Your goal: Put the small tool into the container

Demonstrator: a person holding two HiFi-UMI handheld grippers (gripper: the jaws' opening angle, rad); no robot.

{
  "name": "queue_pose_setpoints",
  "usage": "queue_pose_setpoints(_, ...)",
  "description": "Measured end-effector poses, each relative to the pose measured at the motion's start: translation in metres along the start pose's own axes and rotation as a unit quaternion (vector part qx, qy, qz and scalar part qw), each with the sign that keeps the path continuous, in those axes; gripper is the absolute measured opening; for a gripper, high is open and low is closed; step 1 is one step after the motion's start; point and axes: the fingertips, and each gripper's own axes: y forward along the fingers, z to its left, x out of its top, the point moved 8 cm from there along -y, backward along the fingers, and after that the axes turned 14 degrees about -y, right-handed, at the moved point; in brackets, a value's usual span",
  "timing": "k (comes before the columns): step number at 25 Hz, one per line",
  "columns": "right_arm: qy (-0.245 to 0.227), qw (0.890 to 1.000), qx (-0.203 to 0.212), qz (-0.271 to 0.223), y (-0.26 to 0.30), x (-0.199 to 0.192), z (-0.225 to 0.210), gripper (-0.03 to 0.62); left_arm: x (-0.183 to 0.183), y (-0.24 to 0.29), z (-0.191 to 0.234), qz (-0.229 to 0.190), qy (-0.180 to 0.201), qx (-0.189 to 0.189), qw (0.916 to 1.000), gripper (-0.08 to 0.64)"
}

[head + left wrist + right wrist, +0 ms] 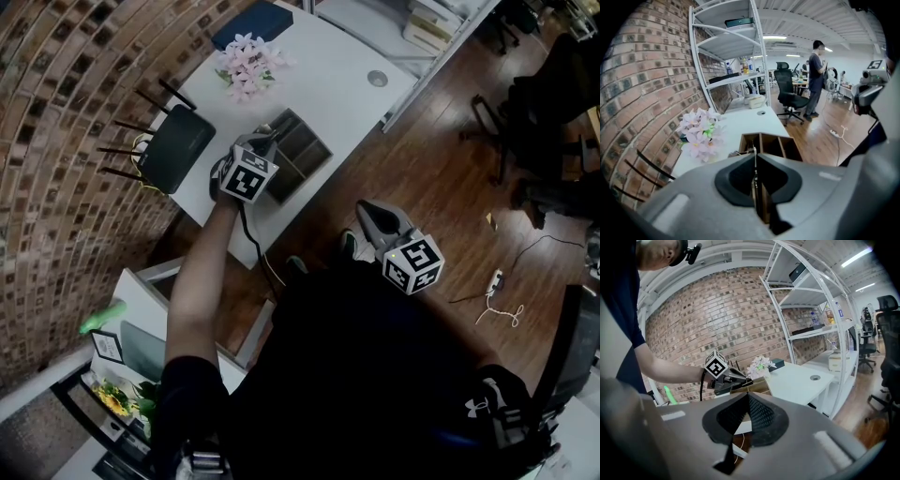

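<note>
The small tool [754,151] is pinched lengthwise in the left gripper [755,160], with the container [774,137] just ahead and below. The right gripper [748,397] is held pressed together, farther back.

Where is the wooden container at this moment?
In the head view the wooden container sits on the white desk, upper middle, at the tips of the left gripper, with the black router to its left and pink flowers above-left.

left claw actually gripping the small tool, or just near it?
Touching. The left gripper view shows the left claw shut on the thin small tool, its tip seen against the wooden container.
</note>
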Motion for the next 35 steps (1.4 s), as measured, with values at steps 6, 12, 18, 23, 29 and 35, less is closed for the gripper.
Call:
queue_pose_setpoints(6,-0.001,1.000,0.000,0.001,0.001,-0.002,0.000,0.003,-0.003,0.008,0.001,0.005,0.006,-0.001,1.0000,0.014)
queue_pose_setpoints(12,0.004,1.000,-0.001,0.003,0.002,-0.003,-0.002,0.003,-0.005,0.013,0.000,0.014,0.008,-0.003,0.9999,0.014)
queue_pose_setpoints(18,0.005,1.000,-0.003,0.005,0.003,-0.003,-0.004,0.003,-0.008,0.019,-0.001,0.017,0.013,-0.010,0.9997,0.014)
queue_pose_setpoints(23,0.009,1.000,-0.003,0.007,0.003,-0.002,-0.004,0.003,-0.009,0.018,-0.002,0.020,0.012,-0.008,0.9997,0.014)
queue_pose_setpoints(29,0.007,1.000,-0.003,0.007,0.003,-0.004,-0.006,0.003,-0.011,0.020,-0.004,0.020,0.012,-0.009,0.9997,0.014)
queue_pose_setpoints(35,0.007,1.000,-0.003,0.009,0.003,-0.003,-0.005,0.003,-0.013,0.024,-0.005,0.020,0.013,-0.009,0.9997,0.014)
